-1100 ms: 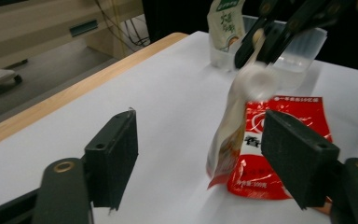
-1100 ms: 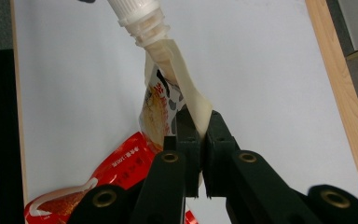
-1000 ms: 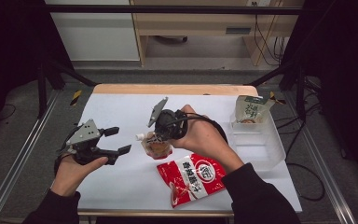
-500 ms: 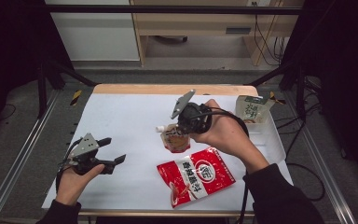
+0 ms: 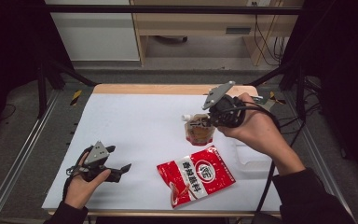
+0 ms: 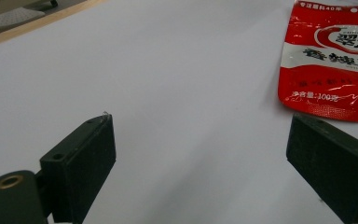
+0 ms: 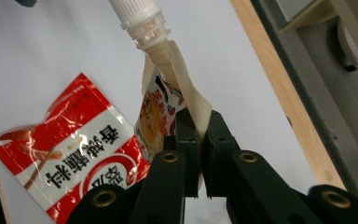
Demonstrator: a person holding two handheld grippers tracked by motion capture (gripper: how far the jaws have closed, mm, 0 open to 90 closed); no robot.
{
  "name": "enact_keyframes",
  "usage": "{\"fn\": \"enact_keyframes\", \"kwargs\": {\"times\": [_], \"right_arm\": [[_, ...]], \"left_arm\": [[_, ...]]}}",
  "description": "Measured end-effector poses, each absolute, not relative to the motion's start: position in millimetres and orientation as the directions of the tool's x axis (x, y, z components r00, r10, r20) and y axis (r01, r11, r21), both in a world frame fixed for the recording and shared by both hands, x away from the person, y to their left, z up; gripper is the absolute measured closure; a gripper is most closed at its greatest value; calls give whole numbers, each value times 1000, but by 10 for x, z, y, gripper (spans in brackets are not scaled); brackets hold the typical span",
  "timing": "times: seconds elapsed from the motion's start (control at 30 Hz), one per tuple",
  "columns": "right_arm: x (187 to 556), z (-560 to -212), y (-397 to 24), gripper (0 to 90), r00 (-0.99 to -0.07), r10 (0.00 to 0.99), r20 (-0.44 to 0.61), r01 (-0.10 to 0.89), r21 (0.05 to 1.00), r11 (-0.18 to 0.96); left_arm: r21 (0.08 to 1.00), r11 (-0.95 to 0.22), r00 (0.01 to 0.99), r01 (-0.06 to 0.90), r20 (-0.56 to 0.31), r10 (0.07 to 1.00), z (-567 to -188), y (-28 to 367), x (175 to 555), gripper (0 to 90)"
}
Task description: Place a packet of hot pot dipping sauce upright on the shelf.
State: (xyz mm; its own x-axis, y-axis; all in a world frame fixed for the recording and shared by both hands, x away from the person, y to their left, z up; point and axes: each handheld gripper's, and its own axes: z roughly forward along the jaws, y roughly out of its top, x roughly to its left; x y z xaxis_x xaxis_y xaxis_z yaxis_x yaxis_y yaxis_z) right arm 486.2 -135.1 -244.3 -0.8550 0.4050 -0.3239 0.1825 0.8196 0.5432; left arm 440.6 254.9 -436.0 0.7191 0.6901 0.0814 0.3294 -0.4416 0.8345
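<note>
My right gripper [image 5: 210, 123] is shut on the side edge of a small spouted pouch [image 5: 199, 130], which hangs above the white table right of centre. In the right gripper view the jaws [image 7: 199, 140] pinch the pouch [image 7: 177, 74], whose white screw cap [image 7: 137, 16] points away. A red snack packet [image 5: 196, 173] lies flat on the table in front of the pouch. My left gripper [image 5: 119, 158] rests low at the near left, open; its jaws have just been opening, with nothing between them [image 6: 200, 126]. The red packet [image 6: 335, 60] lies ahead to its right.
A clear plastic tray [image 5: 256, 158] sits at the table's right side, partly behind the right hand. The table's wooden far edge [image 5: 144, 88] borders the white sheet [image 5: 130, 121]. Metal frame rails run along both sides.
The right gripper has carried the pouch to the right and a little higher, away from the red packet. The left hand has sunk toward the near-left table edge, its jaws wider apart.
</note>
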Motion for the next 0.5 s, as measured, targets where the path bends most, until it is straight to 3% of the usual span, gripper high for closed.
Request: {"fn": "enact_keyframes", "kwargs": {"times": [0.5], "right_arm": [[4822,-2304,-1871,869,-807,447,-385,202,532,822]], "left_arm": [[831,-432,705,351,69,706,-4375,2636,4419,77]]}}
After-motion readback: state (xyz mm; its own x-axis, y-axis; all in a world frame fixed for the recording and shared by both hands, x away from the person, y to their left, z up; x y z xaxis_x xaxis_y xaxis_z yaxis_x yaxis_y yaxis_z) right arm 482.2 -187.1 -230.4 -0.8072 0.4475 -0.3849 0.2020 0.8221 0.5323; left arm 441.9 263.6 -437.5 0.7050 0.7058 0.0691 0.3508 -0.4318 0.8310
